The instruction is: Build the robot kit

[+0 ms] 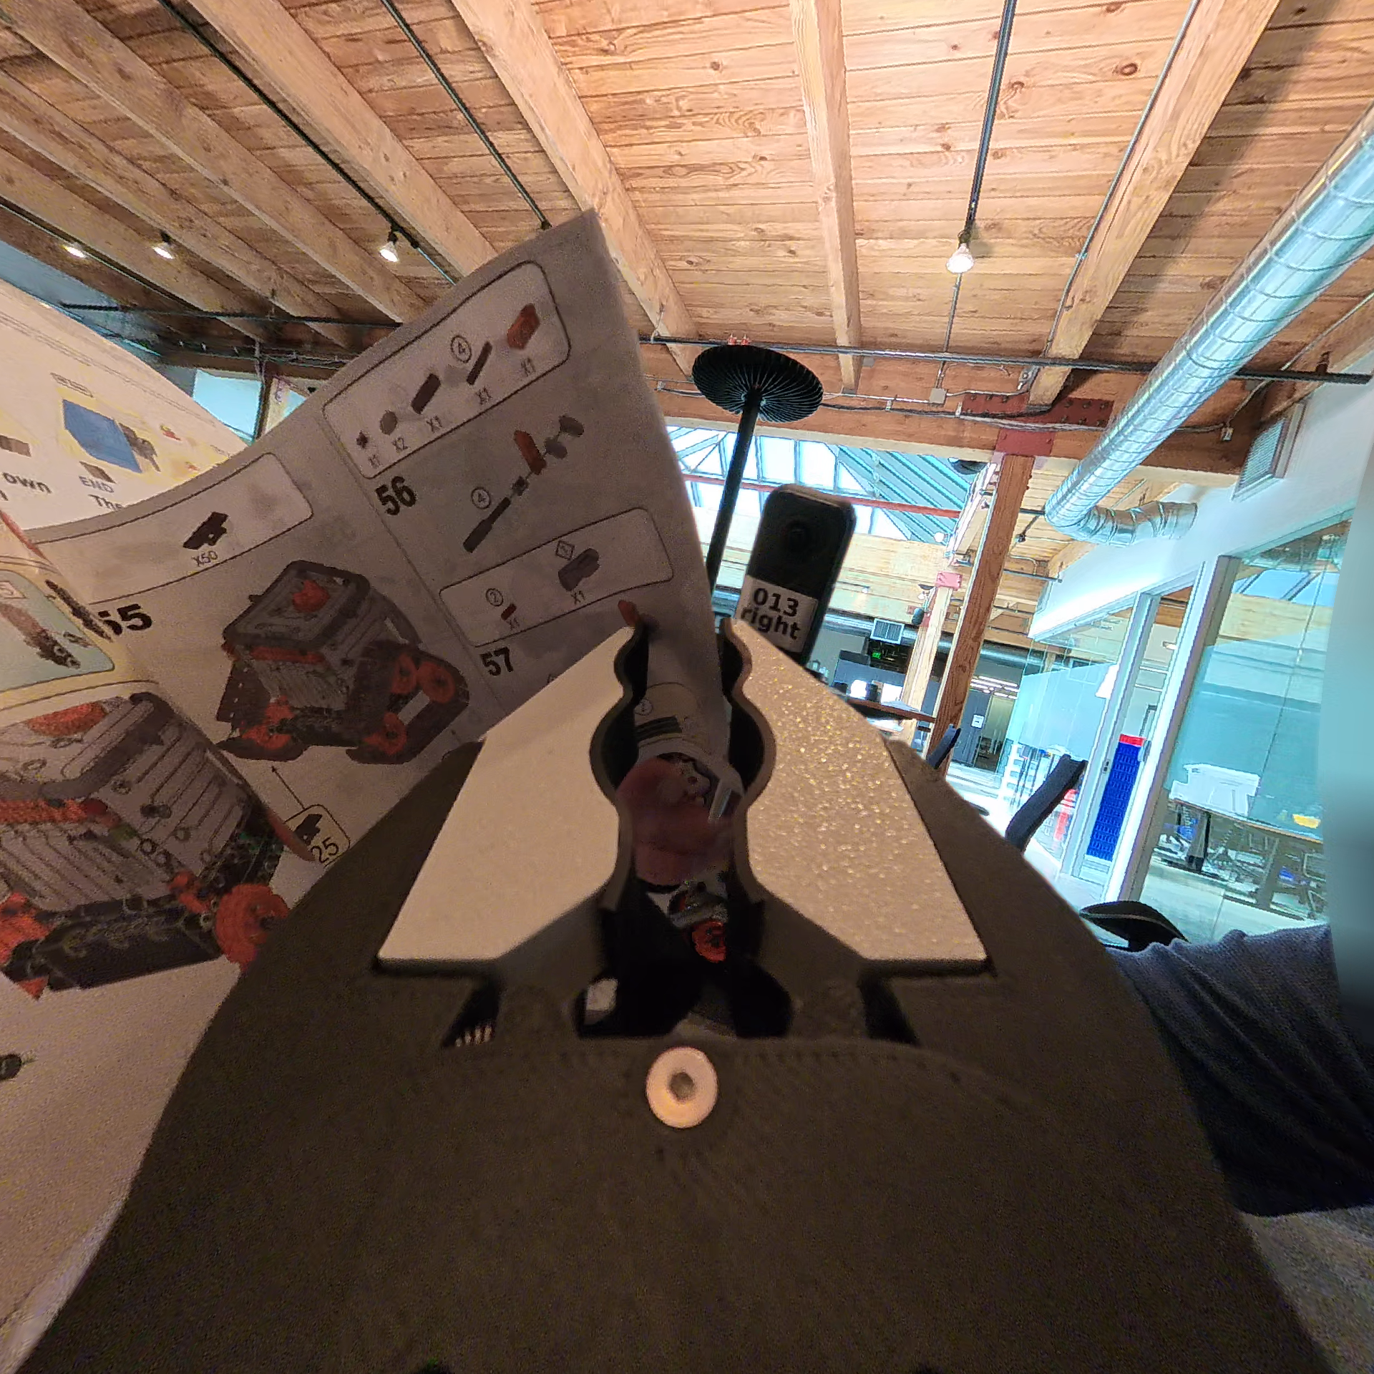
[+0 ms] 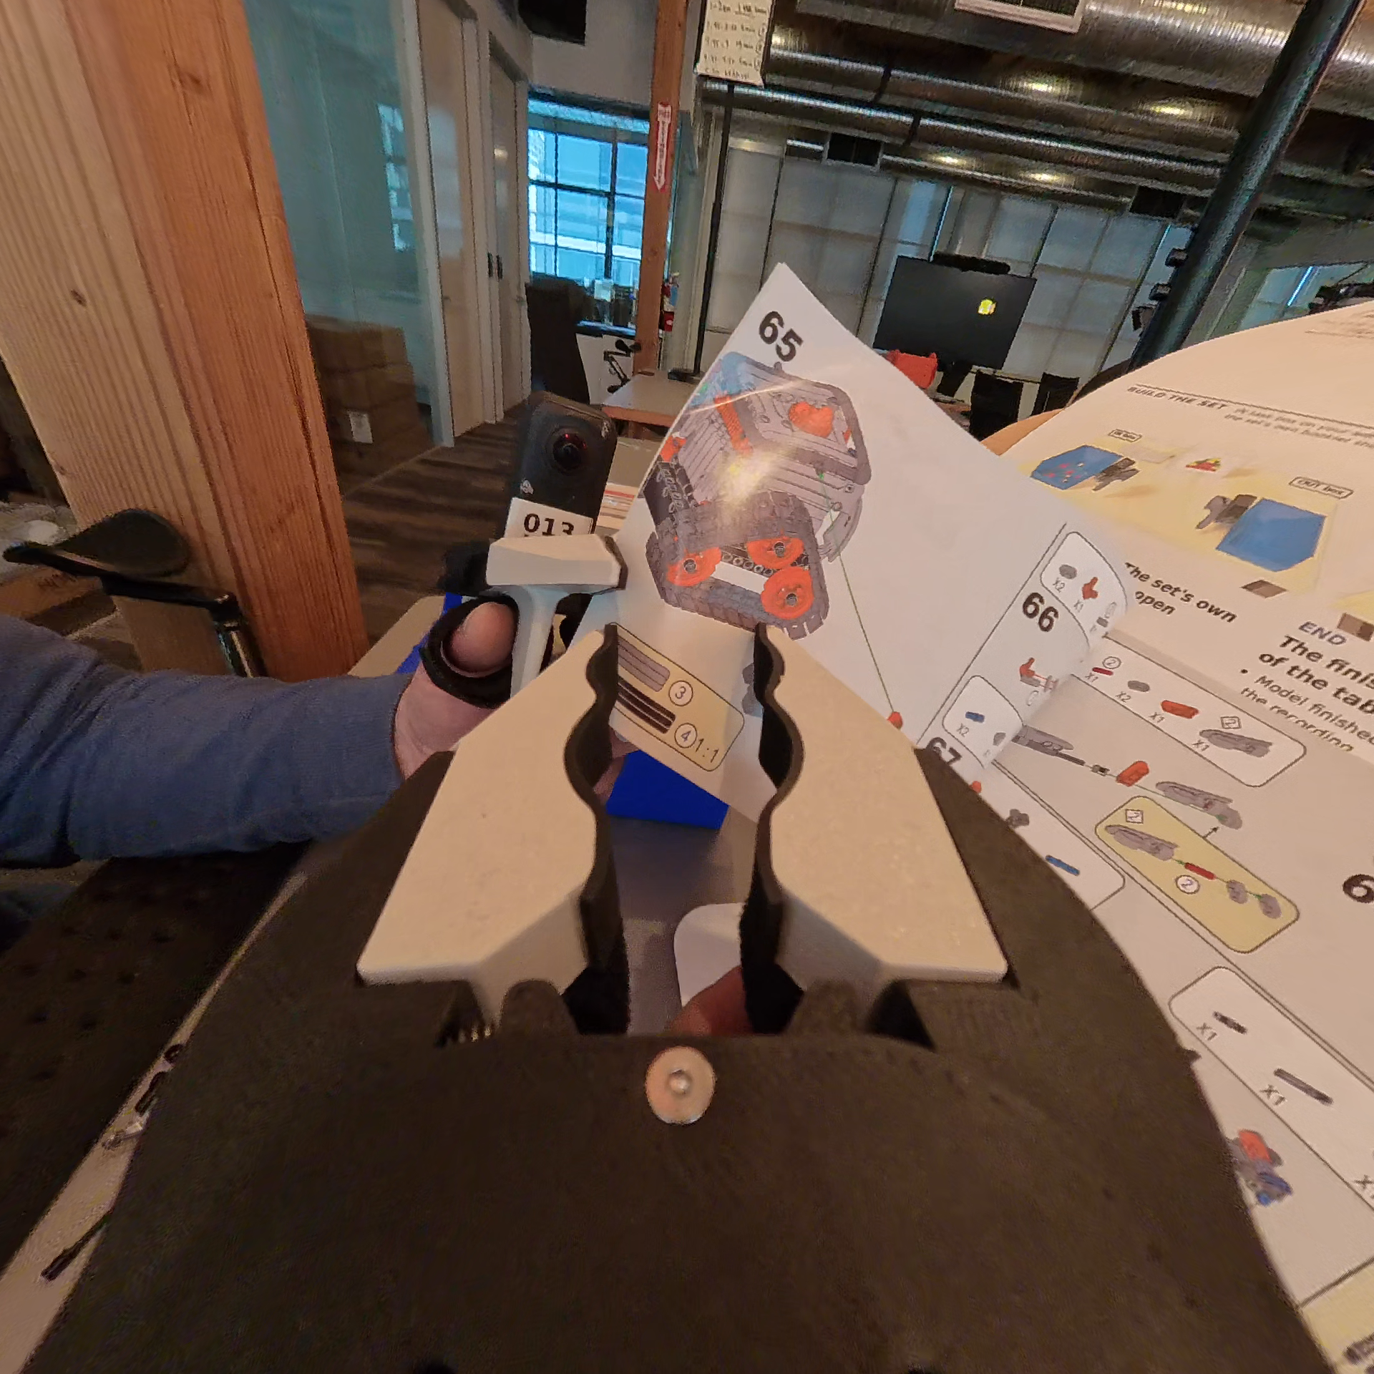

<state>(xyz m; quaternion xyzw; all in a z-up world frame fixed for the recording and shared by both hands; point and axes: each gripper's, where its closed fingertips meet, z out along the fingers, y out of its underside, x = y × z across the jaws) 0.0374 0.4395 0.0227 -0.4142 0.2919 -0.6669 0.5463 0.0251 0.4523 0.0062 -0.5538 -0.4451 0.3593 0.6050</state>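
The landmark is the raised page [image 1: 416, 520] of a glossy white instruction booklet printed with step diagrams of a grey and orange tracked model; every place below is given from it.

The left gripper [image 1: 682, 647], two pale wedge-shaped fingers on a dark body, has that page's lower edge running up between its tips. The gap is narrow, and the paper seems pinched there, though I cannot tell for sure that both pads bear on it. From the tips the sheet rises and curls away to the left, its long axis running up and leftward.

Seen from the right wrist view, the same page [image 2: 877, 520] stands just ahead of the right gripper [image 2: 684, 647], leaning up and to the right. Its bottom corner dips into the gap, yet the fingers stand well apart and seem to touch nothing. The left gripper [image 2: 595, 572] meets the page's left edge, so it is the nearer one.

The rest of the open booklet [image 2: 1189, 781] spreads right of the page. A blue box [image 2: 662, 795] sits below it. A blue sleeve [image 2: 186, 743] lies to its left, before a wooden post [image 2: 171, 297].
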